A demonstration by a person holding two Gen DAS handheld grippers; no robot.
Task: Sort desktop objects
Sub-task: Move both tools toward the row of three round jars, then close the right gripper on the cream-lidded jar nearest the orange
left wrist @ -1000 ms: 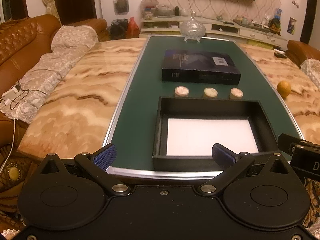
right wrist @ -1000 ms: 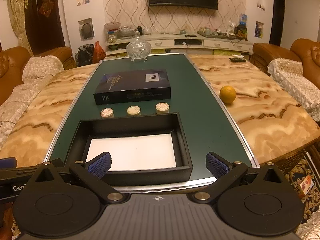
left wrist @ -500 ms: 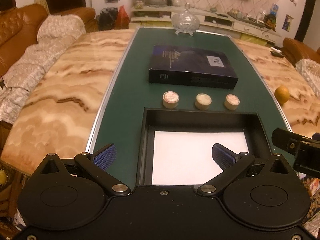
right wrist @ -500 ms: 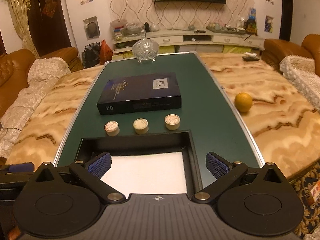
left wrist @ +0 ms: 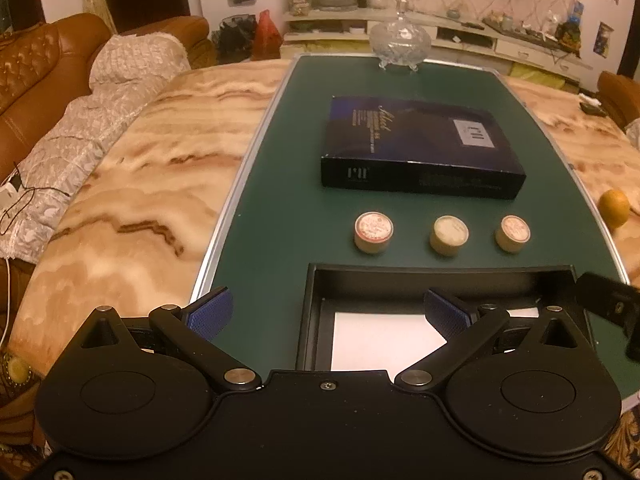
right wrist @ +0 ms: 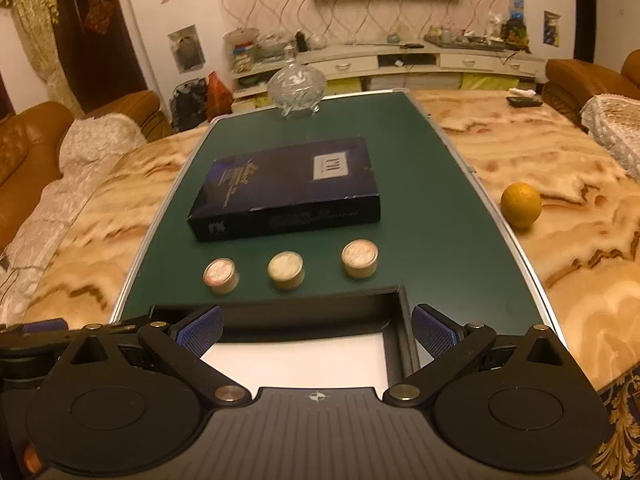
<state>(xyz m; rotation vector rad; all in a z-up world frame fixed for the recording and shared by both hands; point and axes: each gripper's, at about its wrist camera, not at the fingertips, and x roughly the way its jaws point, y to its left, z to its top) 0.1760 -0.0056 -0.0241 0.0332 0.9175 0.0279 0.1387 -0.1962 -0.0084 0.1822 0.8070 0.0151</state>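
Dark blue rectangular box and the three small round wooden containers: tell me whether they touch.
Apart. The left wrist view shows green table surface between the dark blue rectangular box and the three small round wooden containers.

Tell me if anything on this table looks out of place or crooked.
Only the orange: it sits alone on the marble, off the green mat where everything else is set. The dark box, three small round tins in a row and the black tray look orderly, nothing spilled or damaged.

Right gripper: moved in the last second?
Yes. The right gripper has advanced over the black tray toward the dark blue box, which looms larger.
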